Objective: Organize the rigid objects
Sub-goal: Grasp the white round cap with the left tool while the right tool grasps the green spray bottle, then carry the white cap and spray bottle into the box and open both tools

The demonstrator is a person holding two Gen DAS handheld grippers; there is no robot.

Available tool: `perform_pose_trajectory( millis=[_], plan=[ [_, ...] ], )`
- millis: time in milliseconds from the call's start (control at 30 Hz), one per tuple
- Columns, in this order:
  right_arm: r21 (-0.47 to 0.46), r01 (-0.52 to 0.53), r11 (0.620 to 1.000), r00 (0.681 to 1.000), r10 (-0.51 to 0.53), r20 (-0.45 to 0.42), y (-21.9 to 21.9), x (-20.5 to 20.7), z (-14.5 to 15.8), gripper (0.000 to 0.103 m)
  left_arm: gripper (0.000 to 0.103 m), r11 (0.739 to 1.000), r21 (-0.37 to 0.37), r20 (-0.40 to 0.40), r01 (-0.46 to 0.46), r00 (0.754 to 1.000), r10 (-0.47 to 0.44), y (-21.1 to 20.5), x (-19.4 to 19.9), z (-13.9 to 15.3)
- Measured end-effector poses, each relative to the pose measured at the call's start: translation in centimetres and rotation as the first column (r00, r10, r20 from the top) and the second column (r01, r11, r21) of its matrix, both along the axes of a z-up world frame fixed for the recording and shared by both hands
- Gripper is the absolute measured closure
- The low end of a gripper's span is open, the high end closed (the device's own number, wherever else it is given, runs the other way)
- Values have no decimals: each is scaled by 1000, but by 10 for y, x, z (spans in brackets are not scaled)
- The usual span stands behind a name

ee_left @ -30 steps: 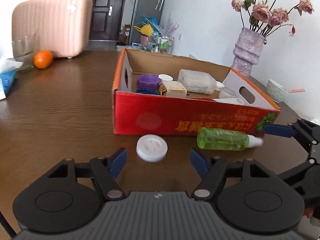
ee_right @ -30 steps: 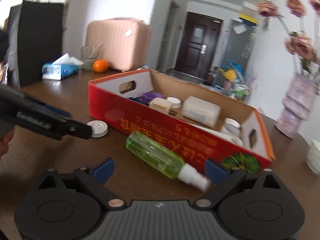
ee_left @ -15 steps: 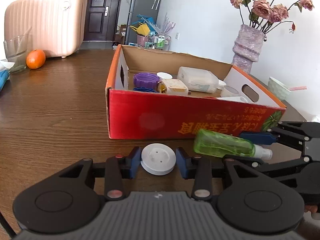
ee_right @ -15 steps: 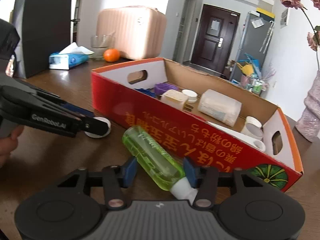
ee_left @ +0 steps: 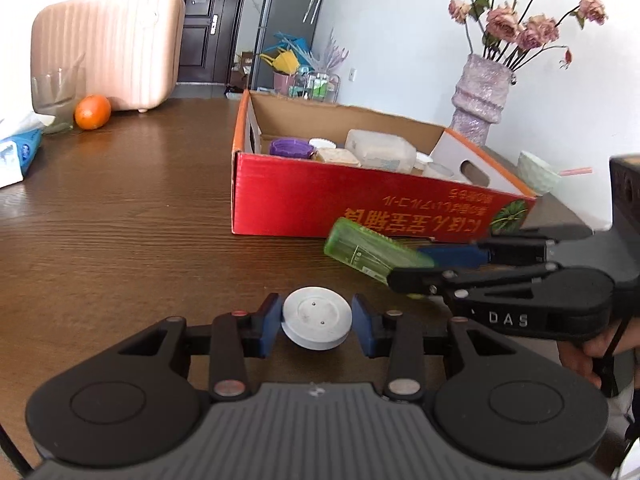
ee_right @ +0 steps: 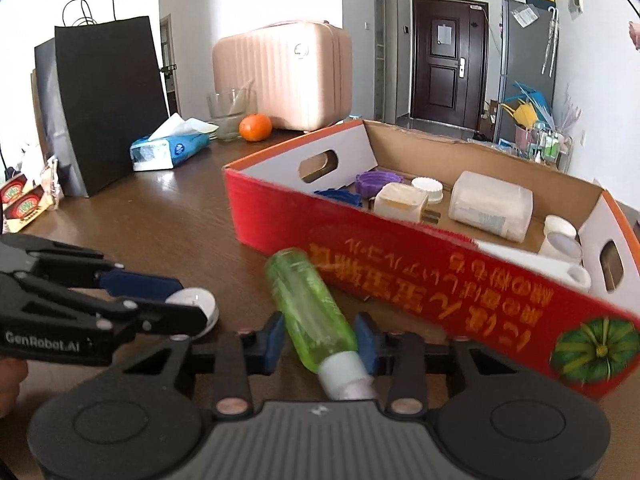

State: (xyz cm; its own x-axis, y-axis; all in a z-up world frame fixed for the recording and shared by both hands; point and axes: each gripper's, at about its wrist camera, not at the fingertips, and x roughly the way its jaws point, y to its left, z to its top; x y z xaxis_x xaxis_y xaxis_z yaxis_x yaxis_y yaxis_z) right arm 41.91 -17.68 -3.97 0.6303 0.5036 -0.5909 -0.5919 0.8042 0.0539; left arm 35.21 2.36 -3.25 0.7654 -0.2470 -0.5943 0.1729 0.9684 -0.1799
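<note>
Dark wooden table [ee_left: 120,220], red cardboard box [ee_left: 360,208] on it, with a purple lid [ee_left: 291,147], plastic containers and other small items inside. Left claw [ee_left: 317,324] clenched on white round cap [ee_left: 317,322], pinched between both blue pads, tilted, raised off the table, well short of the box. Right claw [ee_right: 320,340] clenched on green spray bottle [ee_right: 310,308], gripped near its white nozzle end, base pointing toward the box front, just beside it.
</note>
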Motion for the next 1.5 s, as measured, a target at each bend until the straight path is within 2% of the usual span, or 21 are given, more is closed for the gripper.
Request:
perform_pose_trajectory(
  millis=[133,333,433,667,1000,1133,1267,1500],
  plan=[
    [-8,102,995,994,-101,27,-13,-36,0,72,64,1000,0,23,12,1000,-12,-2,-22,9],
    [114,266,957,964,-268,-3,-64,-93,3,72,64,999,-1,35,35,999,-34,-12,-47,17],
    [146,318,937,947,-322,4,-87,-117,8,72,64,999,-1,50,51,997,-51,-19,-57,22],
    [207,364,908,921,-384,65,-111,-140,29,73,64,998,4,92,65,994,-65,-29,-77,36],
    [233,356,905,914,-389,113,-107,-137,44,73,64,998,11,100,60,993,-61,-29,-80,42],
    [235,359,903,910,-394,125,-108,-133,49,73,64,997,21,119,79,990,-81,-33,-68,47],
    [231,341,911,904,-385,185,-107,-123,68,73,64,993,10,168,119,979,-119,-38,-39,66],
    [222,299,928,890,-355,286,-107,-69,113,73,64,984,-8,153,180,972,-177,-57,55,88]
  ],
)
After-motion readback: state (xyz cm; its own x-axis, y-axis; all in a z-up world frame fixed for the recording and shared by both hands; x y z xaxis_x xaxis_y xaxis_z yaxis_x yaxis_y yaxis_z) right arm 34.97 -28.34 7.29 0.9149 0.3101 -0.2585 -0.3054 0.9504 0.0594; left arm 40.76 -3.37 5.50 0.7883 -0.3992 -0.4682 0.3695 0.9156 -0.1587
